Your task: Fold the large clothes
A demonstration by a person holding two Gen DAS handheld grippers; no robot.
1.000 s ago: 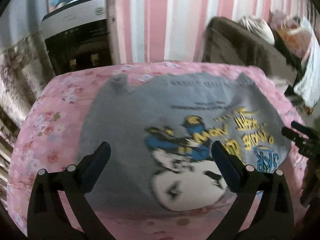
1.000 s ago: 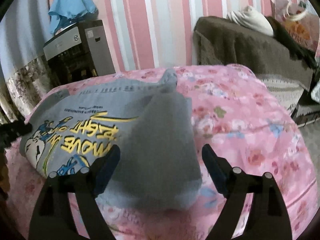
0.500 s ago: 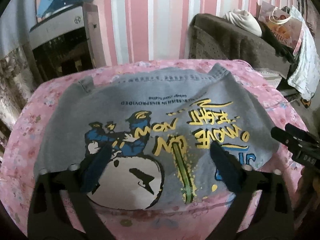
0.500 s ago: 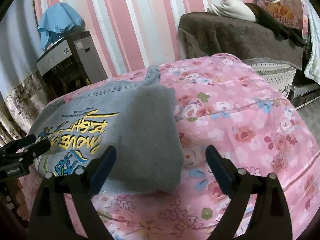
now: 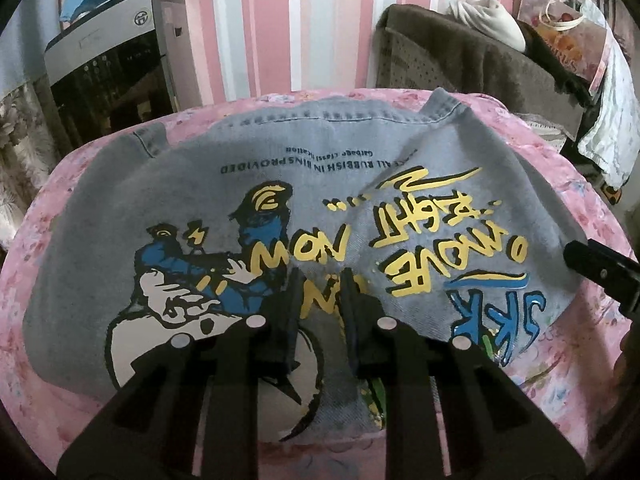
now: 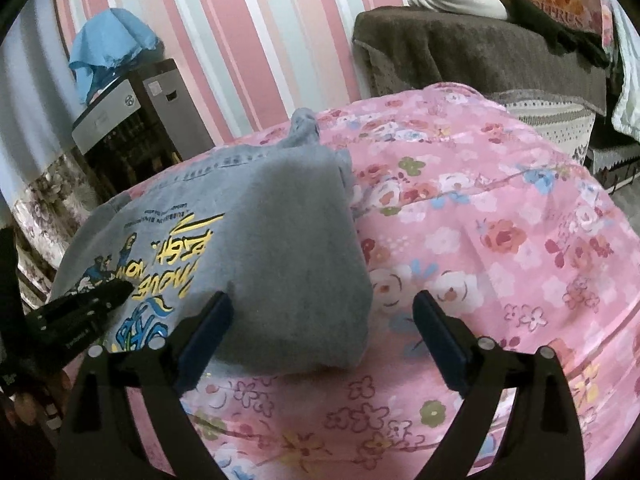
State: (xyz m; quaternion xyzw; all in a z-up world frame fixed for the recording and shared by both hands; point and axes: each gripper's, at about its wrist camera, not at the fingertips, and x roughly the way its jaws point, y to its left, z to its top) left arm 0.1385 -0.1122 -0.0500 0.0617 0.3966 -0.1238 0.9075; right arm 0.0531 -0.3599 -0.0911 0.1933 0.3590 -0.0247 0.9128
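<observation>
A folded grey denim garment (image 5: 256, 184) with a cartoon print and yellow lettering lies on the pink floral bed cover (image 5: 580, 216). My left gripper (image 5: 320, 292) hovers over its near middle with the fingers almost together and nothing visibly between them. In the right wrist view the garment (image 6: 288, 264) shows its plain grey folded side. My right gripper (image 6: 322, 320) is open, its fingers either side of the garment's near right corner. The right gripper's tip (image 5: 600, 268) shows at the garment's right edge in the left wrist view; the left gripper (image 6: 86, 306) shows at the left in the right wrist view.
A dark appliance (image 5: 108, 76) with a blue cloth on top stands behind the bed on the left. A brown covered seat (image 6: 480, 52) with bags and cloths stands on the right. A pink striped wall is behind.
My left gripper's fingers have closed from wide open to nearly together over the print. My right gripper has stayed open at the garment's near right corner.
</observation>
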